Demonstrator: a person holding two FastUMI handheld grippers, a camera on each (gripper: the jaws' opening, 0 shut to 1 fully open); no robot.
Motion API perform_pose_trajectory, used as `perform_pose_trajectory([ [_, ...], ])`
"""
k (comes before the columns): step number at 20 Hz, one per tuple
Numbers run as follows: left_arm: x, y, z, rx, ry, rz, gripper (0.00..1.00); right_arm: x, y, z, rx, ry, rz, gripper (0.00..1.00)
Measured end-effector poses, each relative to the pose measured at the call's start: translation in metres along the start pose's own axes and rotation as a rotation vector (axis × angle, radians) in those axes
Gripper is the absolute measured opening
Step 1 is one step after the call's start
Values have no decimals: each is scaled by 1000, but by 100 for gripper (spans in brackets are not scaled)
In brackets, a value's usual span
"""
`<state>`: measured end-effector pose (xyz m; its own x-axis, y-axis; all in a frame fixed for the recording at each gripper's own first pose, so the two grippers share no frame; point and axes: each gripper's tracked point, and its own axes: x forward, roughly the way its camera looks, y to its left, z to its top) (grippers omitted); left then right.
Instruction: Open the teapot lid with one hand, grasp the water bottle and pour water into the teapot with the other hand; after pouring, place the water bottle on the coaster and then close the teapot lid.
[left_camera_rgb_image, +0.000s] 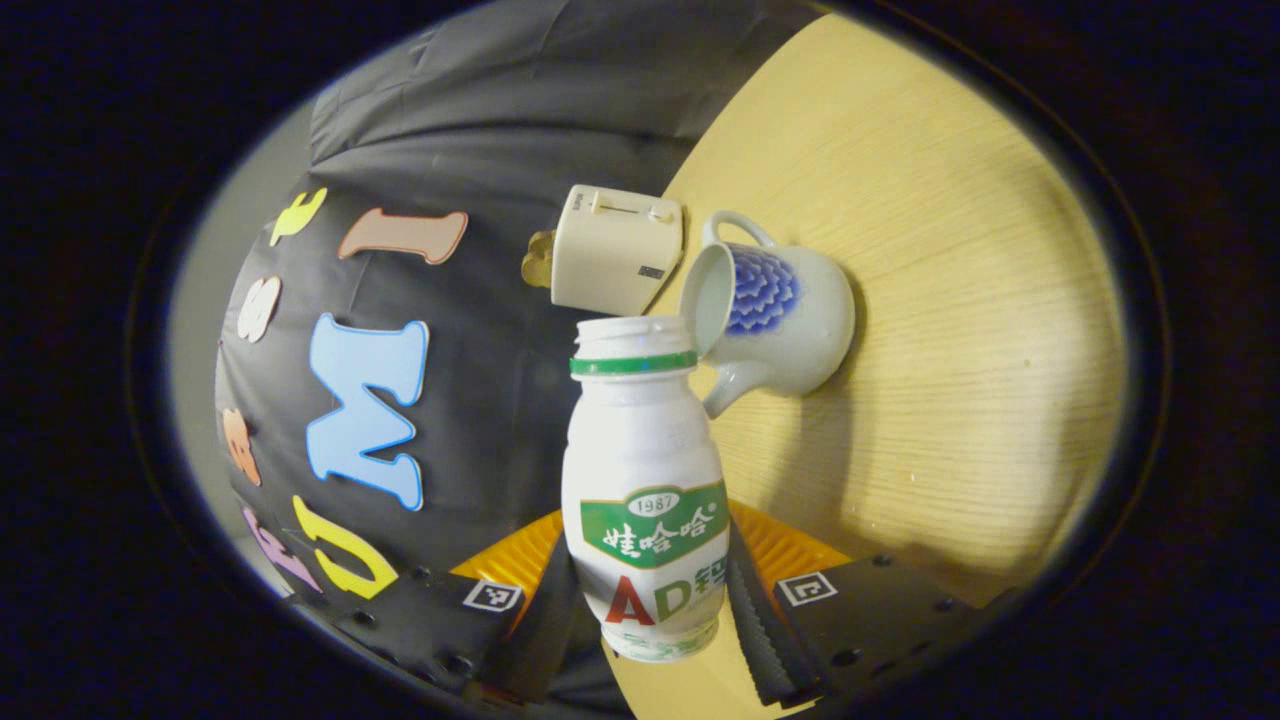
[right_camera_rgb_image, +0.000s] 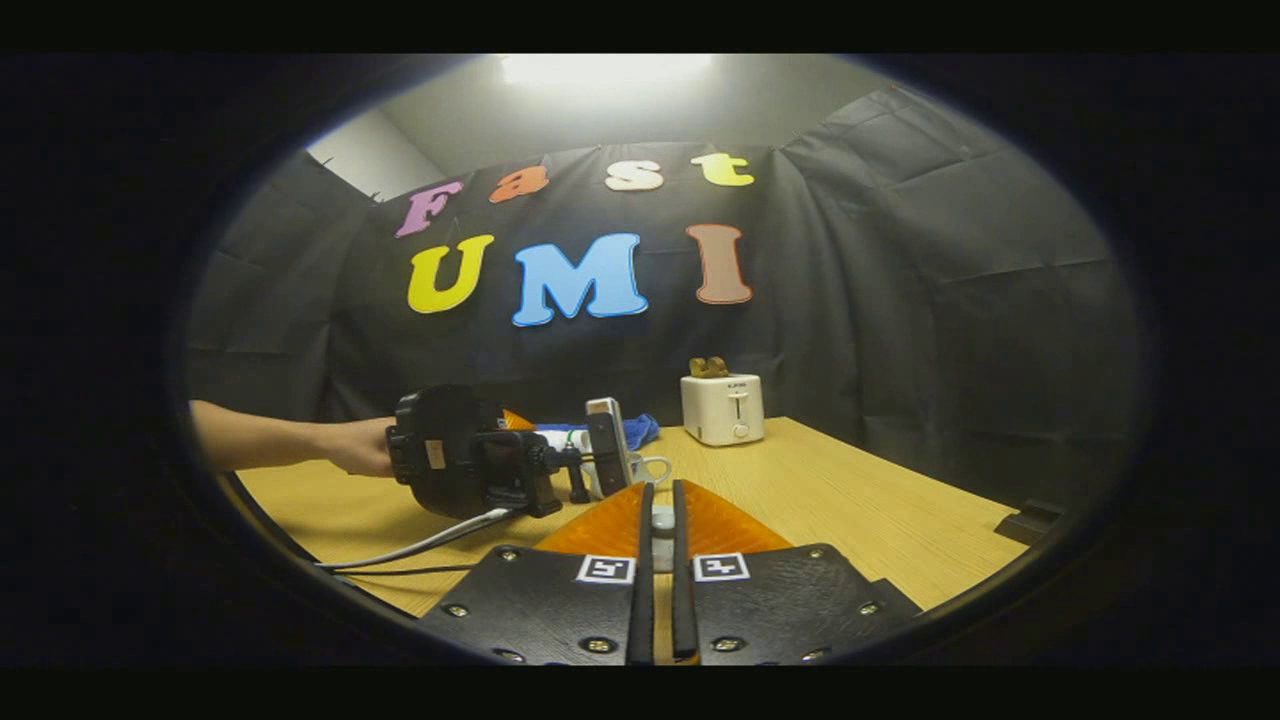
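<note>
My left gripper (left_camera_rgb_image: 655, 600) is shut on a white water bottle (left_camera_rgb_image: 645, 470) with a green neck ring and no cap. The view is rolled, so the bottle lies tipped, its mouth right beside the open top of the white teapot with blue pattern (left_camera_rgb_image: 790, 320), which stands lidless on the wooden table (left_camera_rgb_image: 950, 300). In the right gripper view, my right gripper (right_camera_rgb_image: 660, 492) is shut on a small pale piece, the teapot lid (right_camera_rgb_image: 662, 520), held above the table. Farther off, a hand holds the left gripper (right_camera_rgb_image: 470, 465), with the bottle (right_camera_rgb_image: 560, 438) over the teapot (right_camera_rgb_image: 645, 468).
A white toaster (right_camera_rgb_image: 722, 408) with bread in it stands at the back of the table, close behind the teapot. A blue cloth (right_camera_rgb_image: 642, 430) lies behind the left gripper. A cable (right_camera_rgb_image: 420, 548) trails across the table. A dark block (right_camera_rgb_image: 1030, 520) sits at the far right edge.
</note>
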<state>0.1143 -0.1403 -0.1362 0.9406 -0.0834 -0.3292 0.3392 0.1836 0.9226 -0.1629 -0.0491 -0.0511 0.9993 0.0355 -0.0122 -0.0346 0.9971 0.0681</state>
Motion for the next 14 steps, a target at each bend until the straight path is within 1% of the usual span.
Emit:
perform_pose_trajectory([
  [1, -3, 2, -3, -42, -6, 9, 78, 1, 0, 1, -8, 3, 3, 7],
  [3, -6, 6, -9, -157, -27, 19, 86, 7, 4, 6, 2, 5, 20, 7],
  [4, -6, 11, -14, -218, -37, 27, 86, 12, 6, 7, 1, 8, 28, 7],
  [5, -7, 16, -16, -275, -48, 42, 78, 19, 9, 8, -12, 21, 37, 7],
  [6, -11, 22, -19, -328, -59, 63, 78, 26, 13, 6, -33, 40, 43, 7],
  [7, -13, 24, -21, -381, -70, 70, 85, 32, 18, 10, -50, 45, 57, 7],
  [9, -18, 35, -31, -514, -100, 88, 85, 45, 35, 20, -43, 41, 105, 7],
  [10, -20, 39, -36, -573, -105, 91, 78, 58, 43, 25, -32, 32, 123, 7],
  [11, -23, 41, -44, -635, -112, 94, 78, 68, 45, 28, -31, 33, 124, 7],
  [12, -26, 46, -50, -708, -127, 107, 78, 77, 47, 26, -34, 45, 122, 7],
  [13, -30, 49, -61, -836, -150, 107, 78, 86, 54, 28, -31, 48, 135, 7],
  [14, -36, 53, -73, -937, -175, 101, 78, 103, 61, 30, -15, 44, 153, 7],
])
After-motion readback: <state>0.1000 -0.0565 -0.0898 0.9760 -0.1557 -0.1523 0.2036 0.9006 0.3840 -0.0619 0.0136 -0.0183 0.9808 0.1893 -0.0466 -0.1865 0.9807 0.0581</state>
